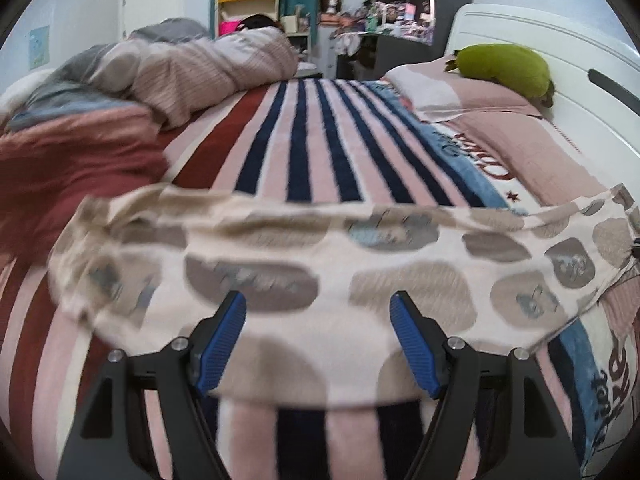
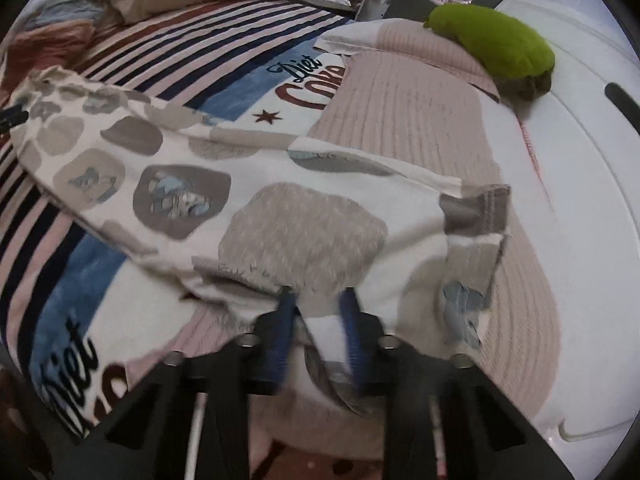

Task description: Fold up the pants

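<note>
The pants [image 1: 320, 264] are cream with grey and beige blotches and lie stretched across the striped bed. My left gripper [image 1: 318, 308] is open, its blue pads wide apart over the near edge of the cloth. In the right wrist view the pants [image 2: 248, 208] run from upper left to the hem end [image 2: 476, 216] at right. My right gripper [image 2: 316, 296] has its blue pads close together with a fold of the pants between them. The left gripper's tip shows at that view's left edge [image 2: 12, 118].
The bed has a striped "Diet Coke" blanket [image 1: 312, 148]. A bunched duvet [image 1: 192, 68] lies at the far left, a pink pillow [image 2: 408, 120] and a green plush toy [image 2: 496, 40] at the right by the white headboard [image 2: 580, 160]. Cluttered shelves stand behind.
</note>
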Demonstrator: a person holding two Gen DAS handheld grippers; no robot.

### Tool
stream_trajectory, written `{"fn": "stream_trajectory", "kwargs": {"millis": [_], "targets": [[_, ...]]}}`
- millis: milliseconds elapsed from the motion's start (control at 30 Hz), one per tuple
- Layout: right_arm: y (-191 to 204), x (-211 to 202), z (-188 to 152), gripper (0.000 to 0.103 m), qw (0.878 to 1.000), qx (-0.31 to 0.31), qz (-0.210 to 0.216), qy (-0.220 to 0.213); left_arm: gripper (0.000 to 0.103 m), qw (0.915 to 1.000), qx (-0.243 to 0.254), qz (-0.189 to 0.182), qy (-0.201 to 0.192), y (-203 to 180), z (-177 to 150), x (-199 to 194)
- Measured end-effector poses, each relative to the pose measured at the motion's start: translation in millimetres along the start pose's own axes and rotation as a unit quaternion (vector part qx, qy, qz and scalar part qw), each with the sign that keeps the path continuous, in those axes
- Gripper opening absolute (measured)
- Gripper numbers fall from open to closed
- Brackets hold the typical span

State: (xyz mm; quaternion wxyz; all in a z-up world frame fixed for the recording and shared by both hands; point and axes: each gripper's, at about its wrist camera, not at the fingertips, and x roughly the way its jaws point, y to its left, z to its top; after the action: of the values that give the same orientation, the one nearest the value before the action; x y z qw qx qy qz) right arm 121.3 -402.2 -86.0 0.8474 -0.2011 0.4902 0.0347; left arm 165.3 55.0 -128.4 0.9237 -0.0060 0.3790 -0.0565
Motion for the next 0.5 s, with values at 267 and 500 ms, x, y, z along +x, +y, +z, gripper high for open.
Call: {"fn": "stream_trajectory", "kwargs": {"millis": [267, 500], "targets": [[-14.6, -11.5, -36.9, 0.006, 0.998, 0.058, 0.023, 0.007, 0.071, 0.9989, -0.04, 0.018, 0.013, 14.6, -23.5, -13.3], [-24.5, -27.6, -62.6, 0.029, 0.991, 0.119, 0.047, -0.026, 0.071, 0.9995, -0.032, 0.001, -0.002, -6.8, -20.0, -31.4]]}}
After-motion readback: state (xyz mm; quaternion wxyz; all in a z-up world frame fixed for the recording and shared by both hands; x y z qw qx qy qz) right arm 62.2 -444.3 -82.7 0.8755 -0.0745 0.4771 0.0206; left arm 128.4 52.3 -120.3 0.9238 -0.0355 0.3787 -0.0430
